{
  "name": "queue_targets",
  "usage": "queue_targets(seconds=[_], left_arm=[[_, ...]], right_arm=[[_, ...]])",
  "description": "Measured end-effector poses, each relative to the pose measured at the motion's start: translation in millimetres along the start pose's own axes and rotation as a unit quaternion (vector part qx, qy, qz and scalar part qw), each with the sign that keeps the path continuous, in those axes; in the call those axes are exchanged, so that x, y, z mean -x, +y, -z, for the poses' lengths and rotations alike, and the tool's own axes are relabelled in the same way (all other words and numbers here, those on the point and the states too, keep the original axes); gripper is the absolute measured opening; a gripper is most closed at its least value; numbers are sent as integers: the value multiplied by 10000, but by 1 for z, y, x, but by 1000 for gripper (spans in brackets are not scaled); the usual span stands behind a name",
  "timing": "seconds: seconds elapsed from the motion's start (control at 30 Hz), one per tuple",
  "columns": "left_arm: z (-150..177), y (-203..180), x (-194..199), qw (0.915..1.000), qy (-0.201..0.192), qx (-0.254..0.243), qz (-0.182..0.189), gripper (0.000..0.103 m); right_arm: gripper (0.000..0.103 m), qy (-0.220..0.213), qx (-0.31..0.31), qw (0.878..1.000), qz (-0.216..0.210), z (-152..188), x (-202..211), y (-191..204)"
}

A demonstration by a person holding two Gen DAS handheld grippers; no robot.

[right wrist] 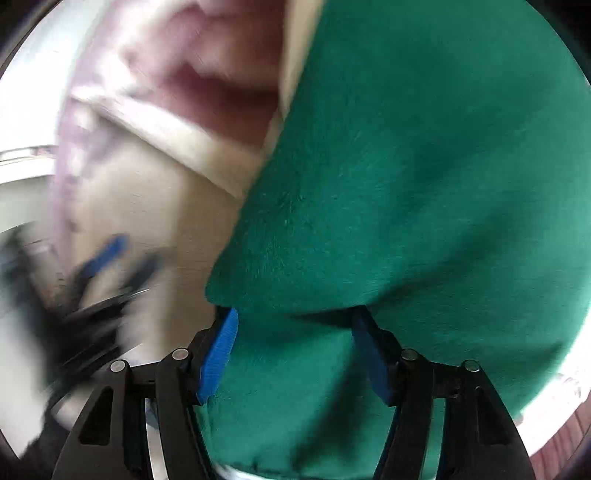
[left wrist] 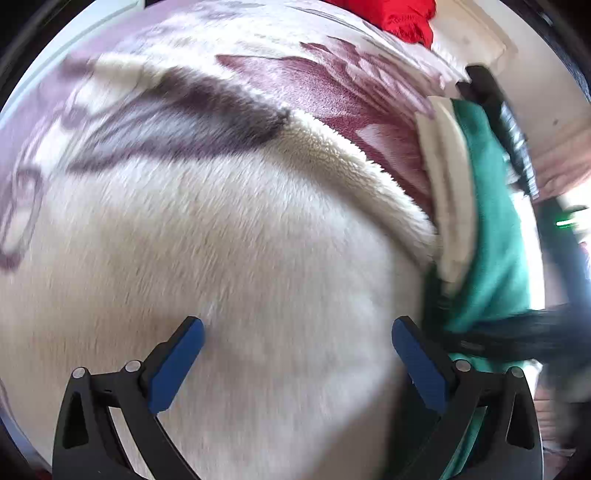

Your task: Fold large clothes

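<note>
Hovering left gripper over fleece garment, jaws spread

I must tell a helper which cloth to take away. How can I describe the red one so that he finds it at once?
Start from the big patterned fleece blanket, pale with maroon shapes, that covers the surface. Follow it to its far edge, beyond the cream fleece garment with green outer side. The red cloth lies bunched there; it alone is bright red.
</note>
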State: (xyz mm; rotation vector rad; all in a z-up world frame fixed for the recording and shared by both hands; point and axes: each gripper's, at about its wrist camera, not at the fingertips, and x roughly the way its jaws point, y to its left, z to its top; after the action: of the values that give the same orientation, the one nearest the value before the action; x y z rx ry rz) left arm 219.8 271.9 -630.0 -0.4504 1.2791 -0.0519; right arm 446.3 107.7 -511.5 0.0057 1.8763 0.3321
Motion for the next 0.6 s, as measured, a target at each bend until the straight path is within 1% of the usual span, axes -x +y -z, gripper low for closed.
queue_targets(seconds=[0.03, 0.07, 0.1, 0.17, 0.2, 0.23, 0.3, 0.33, 0.37, 0.4, 0.43, 0.47, 0.5, 0.53, 0.57, 0.6], left_arm=[[6, 3, 7, 9998, 62, 72, 171, 103], [10, 4, 9, 9994, 107, 95, 305, 103], [19, 1, 14, 9988, 168, 92, 461, 103], [31, -6, 21, 9963, 338, 67, 789, 103], [42, -21, 22, 9938, 450, 56, 1013, 103], [51, -28, 22, 9917, 568, 59, 1151, 103], [71, -43, 17, 9868, 761, 80, 1430, 103], [80, -50, 15, 9859, 850, 64, 1442, 103], [92, -60, 10, 9855, 981, -18, 1386, 100], [102, -66, 9, 9855, 1024, -109, 1345, 93], [110, -72, 7, 9862, 1044, -225, 1267, 65], [118, -78, 3, 9865, 1107, -357, 1157, 21], [126, -82, -1, 9876, 1144, -469, 969, 13], [129, -83, 1, 9891, 1008, -456, 968, 12], [130, -80, 6, 9898, 896, -333, 1052, 10], [129, -77, 10, 9896, 870, -235, 1121, 9]], right_arm=[[70, -41, -8, 9997, 224, -1, -10, 4], [71, -82, 24, 9993, 352, 1, -10, 9], [71, -108, 2, 9993, 370, 4, -4, 11], [71, -330, -47, 9994, 58, 20, 20, 7], [71, -471, -153, 9986, -158, 34, 36, -1], [71, -571, -296, 9975, -300, 49, 48, -11], [71, -729, -698, 9934, -547, 90, 69, -43], [71, -760, -905, 9912, -605, 114, 75, -61], [71, -757, -1123, 9889, -607, 138, 77, -80], [71, -719, -1332, 9867, -591, 160, 76, -99], [72, -649, -1558, 9840, -573, 185, 70, -119], [72, -559, -1797, 9805, -570, 209, 61, -140], [72, -482, -1994, 9770, -584, 228, 48, -150], [72, -381, -2252, 9714, -642, 252, 32, -169], [72, -299, -2481, 9654, -745, 271, 15, -183], [72, -256, -2631, 9605, -872, 285, 2, -193]])
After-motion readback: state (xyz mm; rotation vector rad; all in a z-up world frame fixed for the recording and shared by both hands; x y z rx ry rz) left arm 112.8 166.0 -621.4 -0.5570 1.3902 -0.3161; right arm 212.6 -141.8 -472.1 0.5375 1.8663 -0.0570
